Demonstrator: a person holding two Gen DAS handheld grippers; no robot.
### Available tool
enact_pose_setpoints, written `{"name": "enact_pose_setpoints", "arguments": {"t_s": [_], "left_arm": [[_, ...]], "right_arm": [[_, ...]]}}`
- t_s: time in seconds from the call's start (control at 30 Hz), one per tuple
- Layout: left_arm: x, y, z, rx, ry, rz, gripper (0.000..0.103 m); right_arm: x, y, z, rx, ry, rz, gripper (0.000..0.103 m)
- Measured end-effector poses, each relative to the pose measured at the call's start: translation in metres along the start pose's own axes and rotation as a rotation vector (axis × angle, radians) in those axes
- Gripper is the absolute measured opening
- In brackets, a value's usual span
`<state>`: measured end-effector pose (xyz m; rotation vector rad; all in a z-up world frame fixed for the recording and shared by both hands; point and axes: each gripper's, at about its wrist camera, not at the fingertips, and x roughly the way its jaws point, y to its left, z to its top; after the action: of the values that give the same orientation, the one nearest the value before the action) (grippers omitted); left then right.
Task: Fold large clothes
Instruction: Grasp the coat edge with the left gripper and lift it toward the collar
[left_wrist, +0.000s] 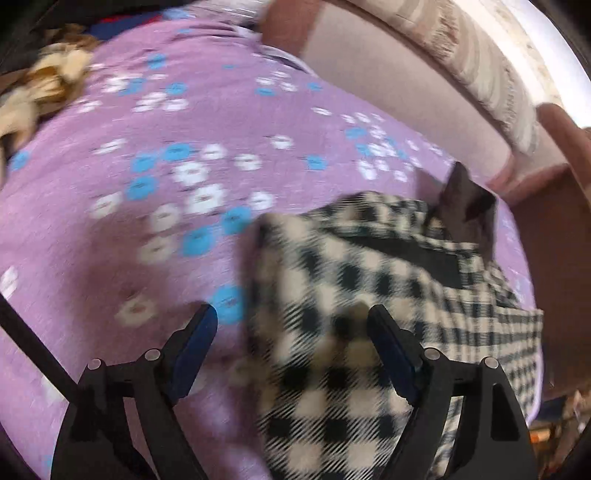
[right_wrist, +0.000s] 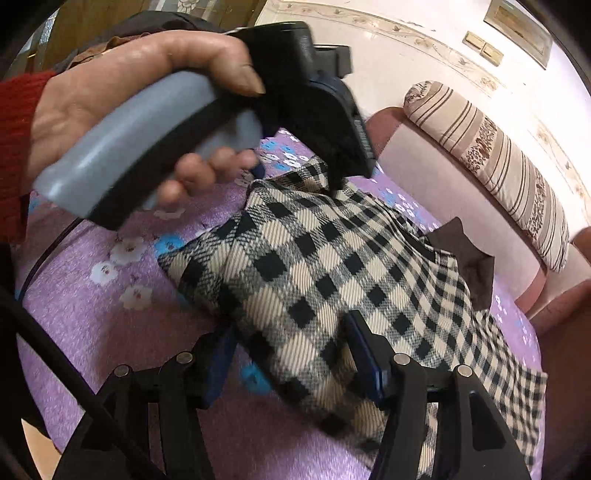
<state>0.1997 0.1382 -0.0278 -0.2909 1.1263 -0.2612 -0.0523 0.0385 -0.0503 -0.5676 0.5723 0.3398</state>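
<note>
Left gripper (left_wrist: 291, 317): jaws stand wide apart, angled steeply down, nothing pinched between the pads; blue pad faces visible on both fingers (left_wrist: 195, 347). Frame blurred.

Right gripper (right_wrist: 291, 332): jaws apart, tilted moderately down, pads not pressing on anything that can be made out.

Left hand (right_wrist: 122, 99), seen from the right wrist camera: wrapped around the grey handle of its gripper, thumb laid along the top, fingertips curled underneath. Red knitted sleeve (right_wrist: 14, 147) at the wrist.
</note>
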Motion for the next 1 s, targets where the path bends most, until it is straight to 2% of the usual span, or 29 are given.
{"name": "enact_pose_setpoints", "arguments": {"t_s": [0.07, 0.23, 0.27, 0.3, 0.33, 0.37, 0.43, 0.5, 0.6, 0.73, 0.87, 1.0], "left_arm": [[0.008, -0.004, 0.006, 0.028, 0.010, -0.045, 0.091], [0.015, -0.015, 0.011, 0.086, 0.058, -0.149, 0.091], [0.015, -0.019, 0.010, 0.107, 0.084, -0.181, 0.081], [0.014, -0.021, 0.010, 0.116, 0.092, -0.189, 0.046], [0.012, -0.023, 0.011, 0.118, 0.100, -0.182, 0.031], [0.010, -0.023, 0.011, 0.104, 0.107, -0.191, 0.021], [0.004, -0.027, 0.010, 0.094, 0.079, -0.181, 0.018], [-0.003, -0.035, 0.009, 0.081, 0.060, -0.150, 0.016], [-0.017, -0.054, 0.008, 0.087, 0.024, -0.116, 0.016], [-0.033, -0.094, 0.018, 0.100, 0.001, -0.132, 0.015], [-0.034, -0.180, 0.025, 0.216, 0.000, -0.170, 0.015], [-0.012, -0.281, 0.013, 0.349, 0.032, -0.201, 0.014]], "right_arm": [[0.004, 0.002, 0.004, -0.009, 0.005, -0.008, 0.064], [0.018, 0.004, 0.016, -0.036, 0.020, -0.033, 0.061], [0.021, 0.005, 0.018, -0.037, 0.023, -0.030, 0.060], [0.022, 0.005, 0.019, -0.037, 0.025, -0.027, 0.056], [0.024, 0.005, 0.020, -0.037, 0.025, -0.018, 0.049], [0.024, 0.005, 0.020, -0.038, 0.023, -0.008, 0.045], [0.021, 0.003, 0.019, -0.031, 0.011, -0.005, 0.031], [0.015, -0.007, 0.019, 0.014, -0.007, 0.004, 0.023], [-0.003, -0.026, 0.019, 0.091, -0.043, 0.018, 0.020], [-0.027, -0.053, 0.015, 0.149, -0.090, -0.017, 0.018], [-0.050, -0.094, -0.001, 0.236, -0.116, -0.085, 0.018], [-0.071, -0.154, -0.039, 0.402, -0.084, -0.153, 0.018]]}}
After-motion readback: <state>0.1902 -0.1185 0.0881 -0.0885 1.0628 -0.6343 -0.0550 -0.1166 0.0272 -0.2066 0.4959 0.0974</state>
